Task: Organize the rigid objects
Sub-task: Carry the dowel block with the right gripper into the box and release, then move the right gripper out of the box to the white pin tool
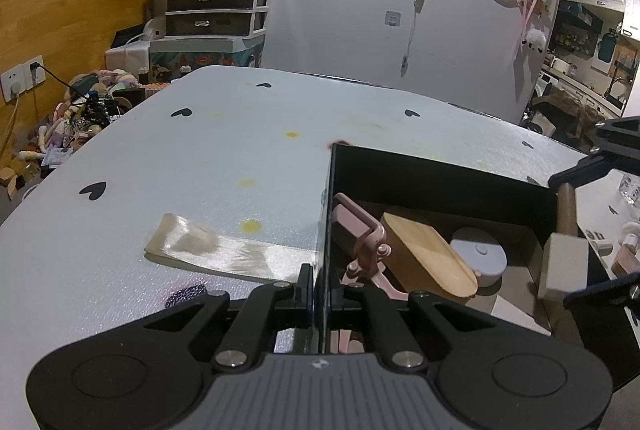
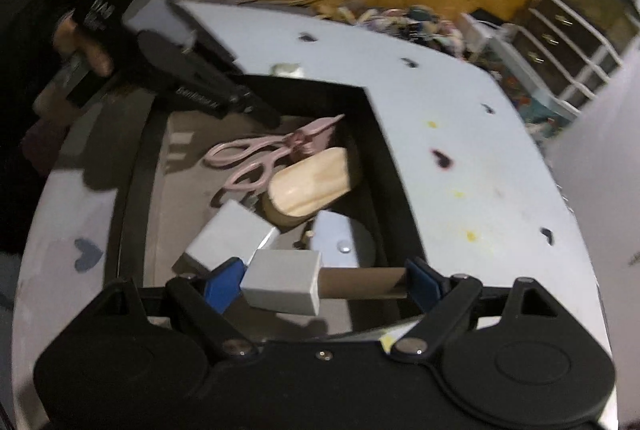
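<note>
Left gripper [image 1: 320,294], bottom centre of its view, is pressed shut on the black box's [image 1: 440,174] near wall, likely to steady it for loading. Right gripper [image 2: 324,280], low in its view, holds a small mallet [image 2: 284,282] lengthwise across wide-set jaws, grey head against the left pad, handle end at the right, just above the box. Inside lie pink scissors [image 2: 256,154], a wooden block [image 2: 308,182], a round grey puck [image 2: 340,238]. Satin ribbon [image 1: 216,250] stays outside, lower left.

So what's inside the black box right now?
Inside the black box: pink scissors, a wooden block, a round white disc, a white cuboid. Whatever lies beneath them is hidden.
</note>
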Demonstrator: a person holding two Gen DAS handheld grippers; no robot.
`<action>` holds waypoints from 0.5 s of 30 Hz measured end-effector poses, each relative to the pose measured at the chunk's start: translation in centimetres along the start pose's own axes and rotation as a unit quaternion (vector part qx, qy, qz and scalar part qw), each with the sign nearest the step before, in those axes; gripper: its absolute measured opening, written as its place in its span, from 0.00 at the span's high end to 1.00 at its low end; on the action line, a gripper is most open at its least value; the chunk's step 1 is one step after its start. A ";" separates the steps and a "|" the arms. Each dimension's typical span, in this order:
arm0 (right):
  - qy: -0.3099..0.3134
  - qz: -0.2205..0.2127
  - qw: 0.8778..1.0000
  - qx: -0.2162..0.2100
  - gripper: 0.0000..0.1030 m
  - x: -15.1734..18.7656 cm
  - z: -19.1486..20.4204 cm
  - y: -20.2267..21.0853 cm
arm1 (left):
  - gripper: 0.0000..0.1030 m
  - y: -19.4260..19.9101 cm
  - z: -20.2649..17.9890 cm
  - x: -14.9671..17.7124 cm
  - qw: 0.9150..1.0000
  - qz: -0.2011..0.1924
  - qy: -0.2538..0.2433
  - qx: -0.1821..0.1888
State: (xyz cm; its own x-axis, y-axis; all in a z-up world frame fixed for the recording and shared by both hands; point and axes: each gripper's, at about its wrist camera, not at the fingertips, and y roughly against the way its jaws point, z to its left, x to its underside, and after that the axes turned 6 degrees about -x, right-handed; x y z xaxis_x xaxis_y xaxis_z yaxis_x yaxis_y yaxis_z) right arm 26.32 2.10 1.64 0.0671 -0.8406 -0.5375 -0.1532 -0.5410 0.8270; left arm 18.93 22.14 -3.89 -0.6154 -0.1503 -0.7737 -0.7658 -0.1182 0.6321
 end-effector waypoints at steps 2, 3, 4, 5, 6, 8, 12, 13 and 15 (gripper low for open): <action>-0.001 0.012 1.000 -0.005 0.15 0.0 -0.3 -0.8 | 0.95 0.0 0.0 -0.1 1.000 0.002 0.000 0.001; -0.003 0.020 1.000 -0.005 0.15 0.1 -0.4 -1.2 | 0.95 0.0 0.0 -0.1 1.000 0.002 -0.001 0.001; -0.004 0.025 1.000 0.000 0.12 0.2 -0.4 -1.5 | 0.95 -0.1 -0.1 -0.2 1.000 0.003 -0.002 0.000; -0.004 0.030 1.000 0.007 0.06 0.2 -0.4 -1.7 | 0.95 0.0 -0.1 -0.2 1.000 0.003 -0.003 -0.001; -0.006 0.033 0.999 0.012 0.06 0.3 -0.5 -1.7 | 0.95 0.0 -0.2 -0.2 1.000 0.003 -0.004 -0.002; -0.013 0.030 0.999 0.010 0.06 0.4 -0.5 -1.4 | 0.95 0.0 -0.2 -0.2 1.000 0.004 -0.004 -0.002; -0.016 0.021 1.000 0.012 0.06 0.4 -0.4 -0.4 | 0.95 0.0 -0.2 -0.3 1.000 0.005 -0.007 -0.002; -0.018 0.018 1.000 0.011 0.06 0.4 -0.3 -0.1 | 0.95 0.0 -0.3 -0.2 1.000 0.006 -0.007 -0.003; -0.023 0.012 1.000 0.011 0.06 0.4 -0.1 0.4 | 0.95 0.0 -0.3 -0.2 1.000 0.005 -0.007 -0.003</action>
State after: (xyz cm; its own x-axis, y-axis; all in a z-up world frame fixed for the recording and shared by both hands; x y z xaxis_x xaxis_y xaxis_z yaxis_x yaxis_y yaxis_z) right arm 26.35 1.55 1.74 0.0186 -0.8512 -0.5246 -0.1758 -0.5193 0.8363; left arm 19.10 21.92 -3.66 -0.6263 -0.1379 -0.7673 -0.7580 -0.1222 0.6407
